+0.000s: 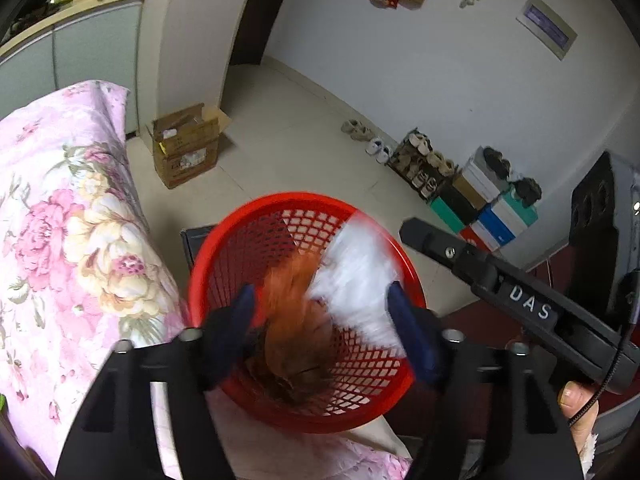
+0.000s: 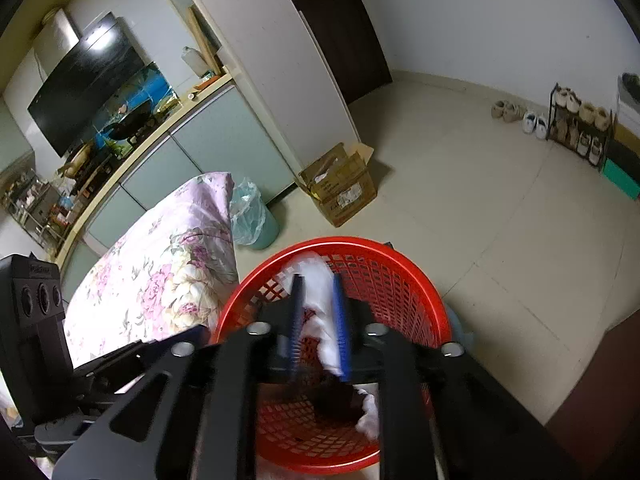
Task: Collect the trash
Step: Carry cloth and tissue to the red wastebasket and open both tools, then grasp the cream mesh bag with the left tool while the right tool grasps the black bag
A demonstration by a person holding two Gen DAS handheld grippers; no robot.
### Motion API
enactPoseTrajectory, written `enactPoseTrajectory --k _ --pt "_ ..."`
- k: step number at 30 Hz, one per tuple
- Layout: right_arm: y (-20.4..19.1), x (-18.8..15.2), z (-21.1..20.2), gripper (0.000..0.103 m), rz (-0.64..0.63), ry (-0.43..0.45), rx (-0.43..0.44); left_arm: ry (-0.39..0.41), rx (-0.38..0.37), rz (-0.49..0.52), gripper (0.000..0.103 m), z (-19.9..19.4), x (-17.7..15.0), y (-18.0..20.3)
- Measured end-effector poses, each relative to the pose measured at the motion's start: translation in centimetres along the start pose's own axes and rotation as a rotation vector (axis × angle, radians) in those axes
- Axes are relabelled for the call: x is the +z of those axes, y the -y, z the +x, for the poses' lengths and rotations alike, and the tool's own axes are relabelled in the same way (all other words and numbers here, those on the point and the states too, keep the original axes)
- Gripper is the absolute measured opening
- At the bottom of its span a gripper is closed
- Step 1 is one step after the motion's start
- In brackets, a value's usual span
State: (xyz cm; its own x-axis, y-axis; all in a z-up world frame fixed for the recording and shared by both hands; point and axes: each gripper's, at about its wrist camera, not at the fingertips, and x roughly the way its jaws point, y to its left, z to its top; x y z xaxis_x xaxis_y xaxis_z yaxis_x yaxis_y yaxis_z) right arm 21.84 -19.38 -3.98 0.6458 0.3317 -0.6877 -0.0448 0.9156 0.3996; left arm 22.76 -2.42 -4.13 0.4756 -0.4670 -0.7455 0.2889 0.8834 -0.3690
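Observation:
A red mesh basket [image 1: 240, 236] sits right under both grippers; it also shows in the right wrist view [image 2: 404, 276]. My left gripper [image 1: 320, 300] is open over it, and a blurred orange scrap [image 1: 292, 304] is between its fingers, dropping into the basket. A blurred white tissue [image 1: 360, 272] is beside it. My right gripper [image 2: 318, 308] is shut on the white tissue [image 2: 320, 304] above the basket. More white scrap [image 2: 370, 412] lies inside the basket.
A pink floral cover [image 1: 60, 216] lies to the left. A cardboard box [image 1: 186, 148] stands on the tiled floor. A bin with a plastic liner [image 2: 252, 216] is by the cabinet. Shoes and shoe boxes [image 1: 472, 188] line the far wall.

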Motion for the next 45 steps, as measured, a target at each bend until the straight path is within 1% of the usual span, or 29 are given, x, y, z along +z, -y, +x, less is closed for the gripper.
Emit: enactPoseTrajectory --k 1,3,7,10,12,13,17,18,20,24,26,30,34,36,39,42,44,45 --pt "0.2 0.1 0.0 0.029 0.008 -0.001 0.004 0.006 0.001 -0.001 0.076 -0.2 0.1 -0.1" --pt "0.4 0.0 -0.4 0.03 0.011 0.003 0.008 0.007 0.006 -0.007 0.081 -0.6 0.0 -0.3" --pt "-0.2 -0.3 -1.8 0.031 -0.014 0.031 0.003 0.038 0.023 -0.027 0.082 -2.7 -0.4 -1.2" --pt "-1.5 -1.0 -3.0 0.035 -0.06 0.064 -0.004 0.078 0.067 -0.017 0.082 -4.8 -0.9 -1.4" --pt "-2.6 -1.6 -3.8 0.041 -0.089 0.078 0.0 0.104 0.1 -0.002 0.083 -6.2 -1.3 -1.3" --pt "-3.3 -2.1 -4.2 0.042 -0.109 0.086 0.007 0.12 0.122 0.006 0.083 -7.0 -1.6 -1.3" --pt "-5.6 -3.9 -5.3 0.064 -0.162 0.109 0.039 0.167 0.182 0.02 0.083 -10.2 -3.4 -1.7" --pt "-6.5 -4.6 -5.4 0.067 -0.187 0.107 0.054 0.175 0.196 0.019 0.083 -10.9 -3.9 -1.9" --pt "-8.2 -5.9 -5.7 0.068 -0.245 0.102 0.082 0.197 0.231 0.009 0.083 -12.8 -5.2 -2.7" --pt "-10.8 -7.9 -6.0 0.071 -0.326 0.085 0.135 0.235 0.27 -0.056 0.083 -16.8 -8.1 -5.4" --pt "-11.9 -8.8 -5.8 0.072 -0.354 0.07 0.156 0.26 0.304 -0.093 0.083 -19.4 -9.5 -7.2" --pt "-13.5 -10.1 -5.1 0.074 -0.366 0.039 0.19 0.323 0.416 -0.165 0.085 -24.5 -12.1 -10.6" --pt "-15.2 -11.5 -4.6 0.075 -0.383 0.014 0.21 0.353 0.467 -0.233 0.087 -27.8 -15.0 -13.3" --pt "-15.7 -12.3 -4.5 0.075 -0.397 0.005 0.212 0.349 0.465 -0.277 0.087 -28.5 -16.6 -14.1" --pt "-16.5 -13.2 -4.1 0.075 -0.405 -0.012 0.212 0.326 0.423 -0.318 0.087 -27.9 -18.6 -14.3" --pt "-16.9 -13.8 -4.1 0.075 -0.414 -0.018 0.204 0.277 0.389 -0.31 0.087 -25.9 -19.6 -13.9" --pt "-17.0 -13.9 -4.1 0.076 -0.419 -0.02 0.202 0.237 0.39 -0.294 0.087 -24.3 -20.0 -13.6" --pt "-17.2 -14.0 -4.0 0.076 -0.424 -0.022 0.198 0.225 0.403 -0.287 0.087 -23.6 -20.2 -13.5"
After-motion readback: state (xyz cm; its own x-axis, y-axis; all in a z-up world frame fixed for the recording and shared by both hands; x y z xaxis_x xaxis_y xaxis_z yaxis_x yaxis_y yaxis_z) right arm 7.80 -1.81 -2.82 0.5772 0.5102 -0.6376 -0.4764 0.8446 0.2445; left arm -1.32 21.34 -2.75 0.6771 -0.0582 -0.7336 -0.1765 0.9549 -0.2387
